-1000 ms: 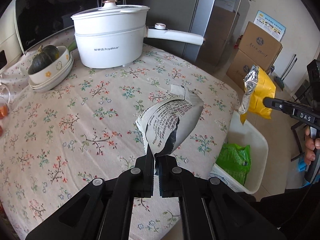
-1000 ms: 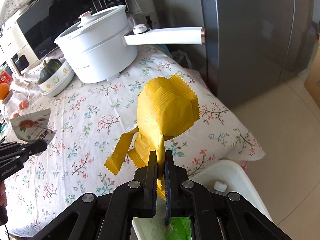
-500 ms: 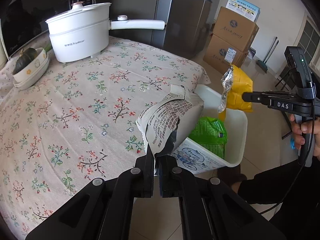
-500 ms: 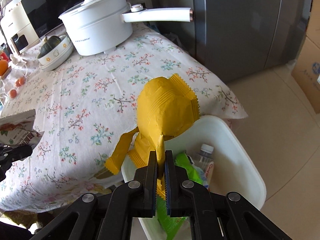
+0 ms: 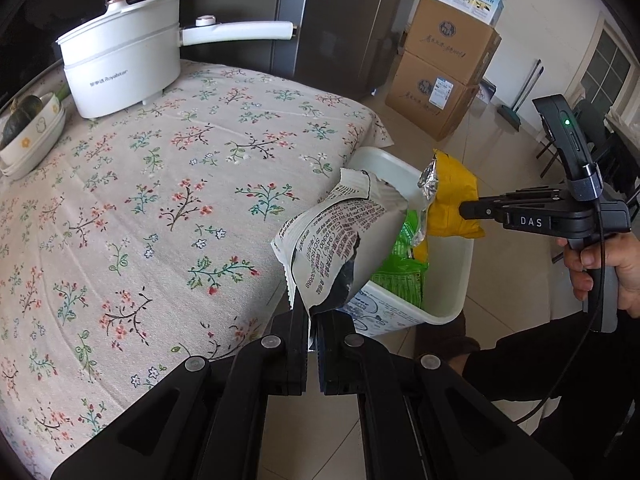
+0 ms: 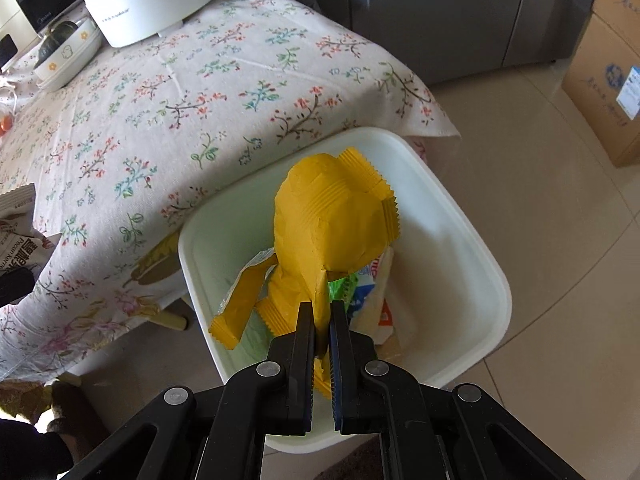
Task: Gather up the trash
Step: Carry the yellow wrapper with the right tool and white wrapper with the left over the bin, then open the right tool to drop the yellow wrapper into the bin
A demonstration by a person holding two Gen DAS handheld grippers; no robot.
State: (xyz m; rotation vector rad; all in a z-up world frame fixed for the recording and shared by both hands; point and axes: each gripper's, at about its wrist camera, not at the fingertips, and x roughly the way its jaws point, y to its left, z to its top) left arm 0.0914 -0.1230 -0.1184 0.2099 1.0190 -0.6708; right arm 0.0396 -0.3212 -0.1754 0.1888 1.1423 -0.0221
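Note:
My left gripper (image 5: 314, 314) is shut on a white printed snack bag (image 5: 344, 240) and holds it at the table's edge, just beside the white trash bin (image 5: 452, 304). My right gripper (image 6: 322, 312) is shut on a crumpled yellow wrapper (image 6: 332, 224) and holds it over the open bin (image 6: 480, 248); it also shows in the left wrist view (image 5: 470, 210) with the wrapper (image 5: 452, 196). The bin holds green (image 5: 400, 276) and white packets. The white bag shows at the left edge of the right wrist view (image 6: 20, 232).
The floral-cloth table (image 5: 160, 200) carries a white pot with a long handle (image 5: 124, 68) and stacked bowls with a dark squash (image 5: 28, 136). A fridge (image 6: 460, 8) and stacked cardboard boxes (image 5: 440, 76) stand behind. Tiled floor (image 6: 540, 160) surrounds the bin.
Both grippers have swung off the table toward the bin. The yellow wrapper now hangs over the bin's opening, and the white bag has come to the table's edge beside it.

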